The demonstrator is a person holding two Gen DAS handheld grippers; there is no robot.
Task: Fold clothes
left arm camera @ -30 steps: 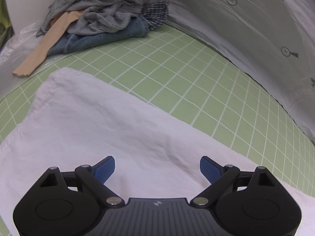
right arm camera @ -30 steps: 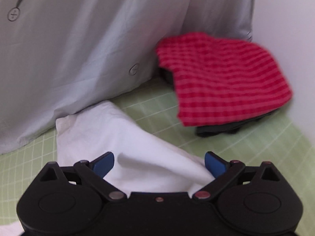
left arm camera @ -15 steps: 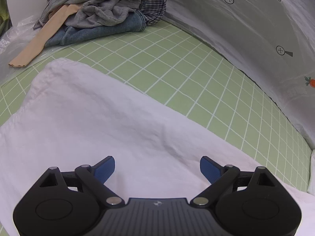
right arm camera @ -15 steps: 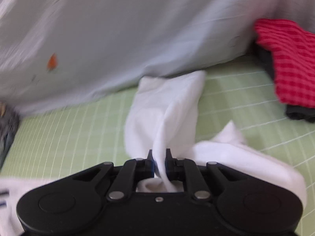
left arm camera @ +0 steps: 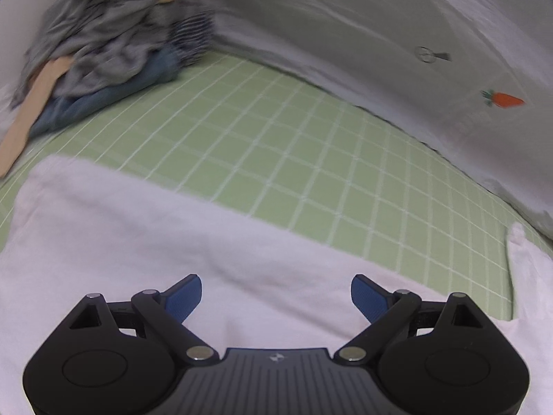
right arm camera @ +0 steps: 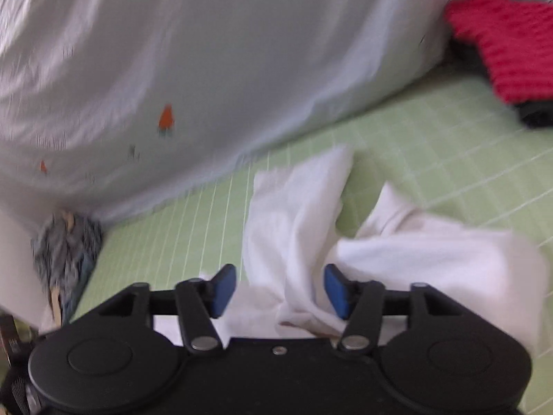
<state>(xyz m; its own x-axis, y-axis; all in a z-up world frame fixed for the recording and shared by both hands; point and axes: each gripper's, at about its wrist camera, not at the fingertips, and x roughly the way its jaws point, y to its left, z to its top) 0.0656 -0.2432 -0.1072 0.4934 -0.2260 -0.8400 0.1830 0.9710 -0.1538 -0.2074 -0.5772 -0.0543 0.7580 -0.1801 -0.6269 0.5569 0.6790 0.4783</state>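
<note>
Both grippers, left (left arm camera: 275,294) and right (right arm camera: 280,288), hover with fingers spread over the rumpled white cotton garment (left arm camera: 138,242), positioned to regrasp it for folding.

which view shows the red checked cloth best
The right wrist view: the red checked cloth lies at its top right, on something dark, at the far end of the green grid mat. The left wrist view shows none of it, only the grey and denim clothes pile.

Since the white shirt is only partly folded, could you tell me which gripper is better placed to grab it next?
Right. The right gripper is open with a bunched fold of the white shirt between its pads; the left gripper hovers open over flat cloth.
</note>
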